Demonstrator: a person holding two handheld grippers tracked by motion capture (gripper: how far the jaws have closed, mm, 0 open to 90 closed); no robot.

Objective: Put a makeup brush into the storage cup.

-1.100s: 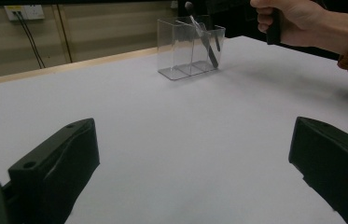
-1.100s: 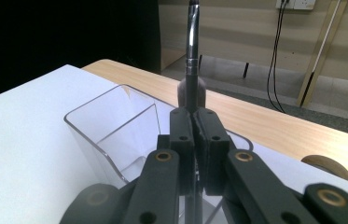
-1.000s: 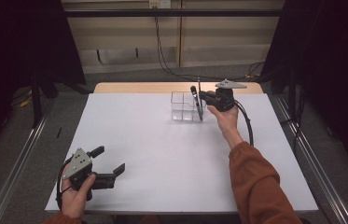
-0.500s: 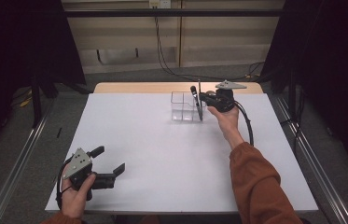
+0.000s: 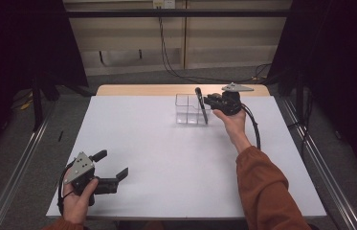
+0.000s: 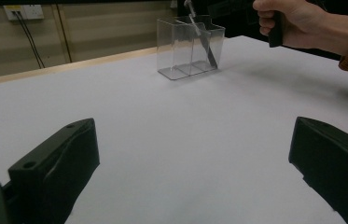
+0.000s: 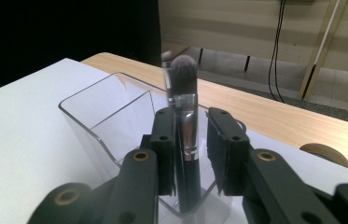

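Observation:
A clear divided acrylic box stands at the back of the white table. A black-handled makeup brush leans upright in its right compartment, bristles up. My right gripper is at that compartment with the brush handle between its jaws. They have just been opening: a gap shows on the right side, and the handle sits close against the left pad. My left gripper rests low near the table's front left, open wide with nothing between its jaws. From there the box and brush stand far off.
A bare wooden strip runs along the table's back edge. Metal rails flank the table on both sides. The right forearm in an orange sleeve crosses the table's right half. A cable trails from the right gripper.

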